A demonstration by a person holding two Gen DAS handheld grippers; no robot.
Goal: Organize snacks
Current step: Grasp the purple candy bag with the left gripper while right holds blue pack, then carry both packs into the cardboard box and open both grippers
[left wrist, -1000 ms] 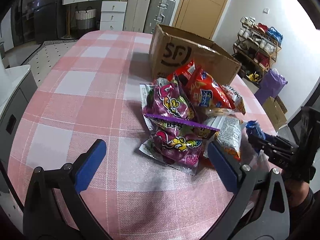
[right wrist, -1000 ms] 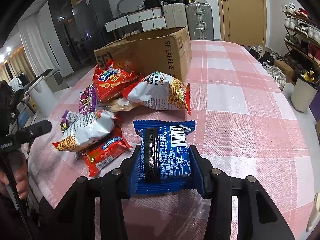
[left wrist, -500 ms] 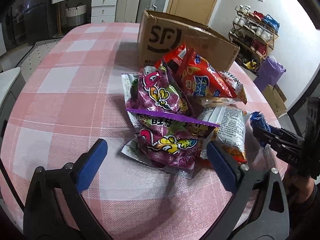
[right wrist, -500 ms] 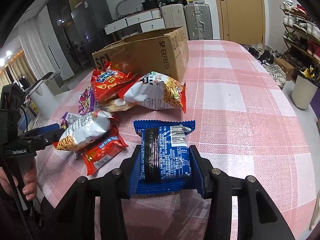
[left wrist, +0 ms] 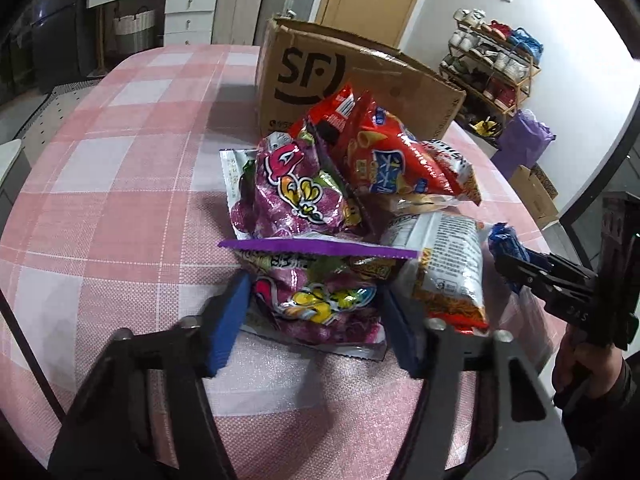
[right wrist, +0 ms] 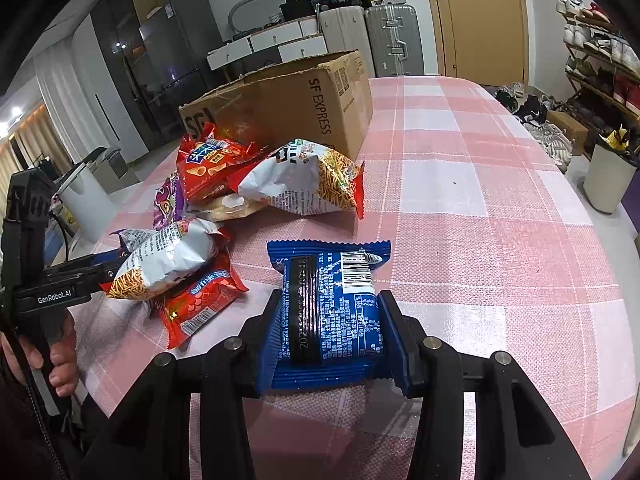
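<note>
My left gripper point(left wrist: 316, 312) has just narrowed from wide onto shiny purple snack bag point(left wrist: 320, 304) near tabletop's front edge; pads flank it, firm contact unclear. My right gripper point(right wrist: 330, 332) still clamps blue foil biscuit packet point(right wrist: 330, 304). Brown cardboard box point(right wrist: 288, 108) behind pile, likely destination.

Cardboard box point(left wrist: 360, 80) interior hidden; lower packets overlapped.

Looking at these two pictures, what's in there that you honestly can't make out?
- Inside of the cardboard box: both views show only its outer walls and rim.
- Pale packet under the red bag, right view: mostly covered.
- Front of the blue packet in the right gripper: only its back shows.
- Whether the left gripper already pinches the purple bag: contact hidden.
</note>
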